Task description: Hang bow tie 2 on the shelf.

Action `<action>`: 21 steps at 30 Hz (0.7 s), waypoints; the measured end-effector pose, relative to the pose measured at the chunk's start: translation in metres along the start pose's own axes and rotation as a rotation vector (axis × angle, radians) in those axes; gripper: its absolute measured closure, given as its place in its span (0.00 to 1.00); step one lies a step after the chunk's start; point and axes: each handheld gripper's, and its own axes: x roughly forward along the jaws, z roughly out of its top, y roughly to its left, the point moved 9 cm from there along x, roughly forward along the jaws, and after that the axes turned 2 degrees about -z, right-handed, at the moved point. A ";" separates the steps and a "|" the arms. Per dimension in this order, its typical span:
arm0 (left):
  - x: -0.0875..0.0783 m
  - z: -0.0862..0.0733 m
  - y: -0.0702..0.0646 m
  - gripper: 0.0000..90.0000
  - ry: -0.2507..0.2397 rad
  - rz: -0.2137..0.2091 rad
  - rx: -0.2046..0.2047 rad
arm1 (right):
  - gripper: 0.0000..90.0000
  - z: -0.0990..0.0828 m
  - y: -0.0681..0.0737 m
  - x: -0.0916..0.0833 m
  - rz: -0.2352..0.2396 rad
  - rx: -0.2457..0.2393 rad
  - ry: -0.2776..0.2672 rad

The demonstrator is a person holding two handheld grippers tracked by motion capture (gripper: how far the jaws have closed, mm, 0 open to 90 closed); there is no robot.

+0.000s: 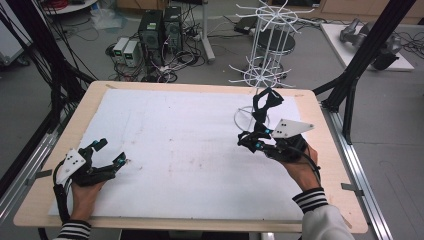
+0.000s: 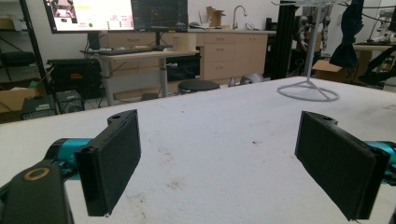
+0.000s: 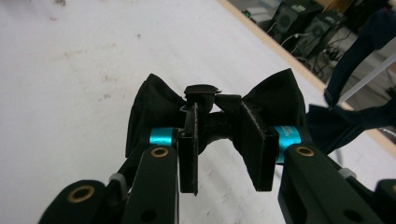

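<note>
A black bow tie (image 3: 154, 105) is pinched at its middle knot, and my right gripper (image 3: 219, 116) is shut on it, its wings spread to either side of the jaws. From above, that right gripper (image 1: 248, 140) hovers over the white sheet (image 1: 175, 150), just in front of the wire rack's round base (image 1: 240, 114). A second black bow tie (image 1: 267, 102) hangs low on the white wire display rack (image 1: 270, 30). My left gripper (image 1: 111, 151) rests near the table's left front, open and with nothing between its pads (image 2: 112, 163).
The rack's base ring (image 2: 308, 91) stands at the table's far right, with the hung tie (image 2: 348, 37) above it. Computer towers (image 1: 160, 30) and cables lie on the floor beyond the far edge. A black frame post (image 1: 360, 65) rises at the right.
</note>
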 end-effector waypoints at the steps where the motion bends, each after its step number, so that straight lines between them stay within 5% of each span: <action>1: 0.000 0.000 0.000 0.16 0.000 0.000 0.000 | 0.78 0.002 -0.001 -0.001 -0.005 -0.006 -0.009; 7: 0.000 0.000 0.000 0.16 0.000 0.001 -0.001 | 0.78 0.012 -0.009 -0.006 -0.046 0.003 -0.079; 18: 0.000 0.000 0.000 0.16 0.000 0.000 0.000 | 0.78 0.021 -0.015 -0.014 -0.056 0.091 -0.155; 21: 0.000 0.000 0.000 0.16 0.000 0.000 0.000 | 0.78 0.024 -0.017 -0.015 -0.068 0.078 -0.175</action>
